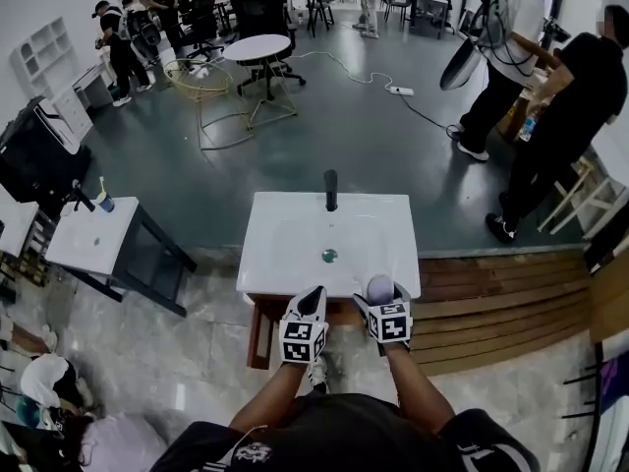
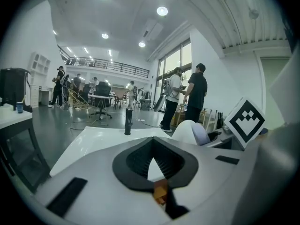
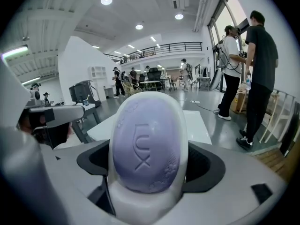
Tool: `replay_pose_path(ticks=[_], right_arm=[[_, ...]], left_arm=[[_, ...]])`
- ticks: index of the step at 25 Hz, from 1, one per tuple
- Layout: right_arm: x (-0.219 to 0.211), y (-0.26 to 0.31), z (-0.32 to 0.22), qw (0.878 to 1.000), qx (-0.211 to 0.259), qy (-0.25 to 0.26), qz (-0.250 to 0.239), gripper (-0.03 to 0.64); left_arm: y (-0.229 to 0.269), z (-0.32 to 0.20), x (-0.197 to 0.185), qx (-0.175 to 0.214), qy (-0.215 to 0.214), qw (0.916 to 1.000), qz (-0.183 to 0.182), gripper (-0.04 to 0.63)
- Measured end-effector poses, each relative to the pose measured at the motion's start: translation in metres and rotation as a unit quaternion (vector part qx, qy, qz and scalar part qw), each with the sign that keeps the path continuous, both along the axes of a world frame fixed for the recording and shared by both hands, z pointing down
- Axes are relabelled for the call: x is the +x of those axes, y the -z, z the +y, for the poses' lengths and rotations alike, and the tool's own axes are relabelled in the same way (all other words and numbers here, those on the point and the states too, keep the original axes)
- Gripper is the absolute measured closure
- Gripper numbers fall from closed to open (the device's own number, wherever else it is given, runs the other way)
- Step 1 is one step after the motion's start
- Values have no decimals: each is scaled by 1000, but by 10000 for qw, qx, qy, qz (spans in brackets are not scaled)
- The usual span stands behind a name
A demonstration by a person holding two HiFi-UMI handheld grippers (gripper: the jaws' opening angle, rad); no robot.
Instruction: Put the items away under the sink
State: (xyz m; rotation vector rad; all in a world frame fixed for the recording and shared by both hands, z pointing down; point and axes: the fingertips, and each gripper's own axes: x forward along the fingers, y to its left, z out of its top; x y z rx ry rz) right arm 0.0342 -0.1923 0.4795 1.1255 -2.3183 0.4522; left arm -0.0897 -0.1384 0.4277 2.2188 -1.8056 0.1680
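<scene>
The right gripper [image 3: 148, 165] is clamped on a white soap dish [image 3: 140, 204]. The dish stands on end between the jaws and rises above their tips. A lilac bar of soap [image 3: 145, 144] stamped "LUX" sits in it, with its stamped face towards the right gripper view's camera. The jaws press on the dish's two sides, low down, so most of the bar shows above them.

In the head view the right gripper [image 1: 381, 298] holds the bar of soap [image 1: 379, 287] over the front edge of the white sink [image 1: 285, 239], near its front right corner. The dish is clear of the basin and of the black faucet [image 1: 330, 189] at the back edge.

The left gripper [image 2: 153, 144] has its jaws pressed together with nothing between them. It hangs just beside the right one, over the middle of the sink's front edge [image 1: 313, 298]. From its own view the soap dish [image 2: 190, 131] shows close by on the right.

The wooden cabinet [image 1: 259, 334] shows below the sink's front edge.
</scene>
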Motion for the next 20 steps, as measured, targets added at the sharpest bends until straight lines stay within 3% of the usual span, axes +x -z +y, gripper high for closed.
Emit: replay_pose_path(ticks=[9,20], right_arm=[[26,5,82,9989,19,473,-72,141],[11,-3,141,9982,-26,566,-175,141]], left_arm=[[11,96,31,92,518,9986,23,589],[-5,156,7,-134,704,9974,-111,589]])
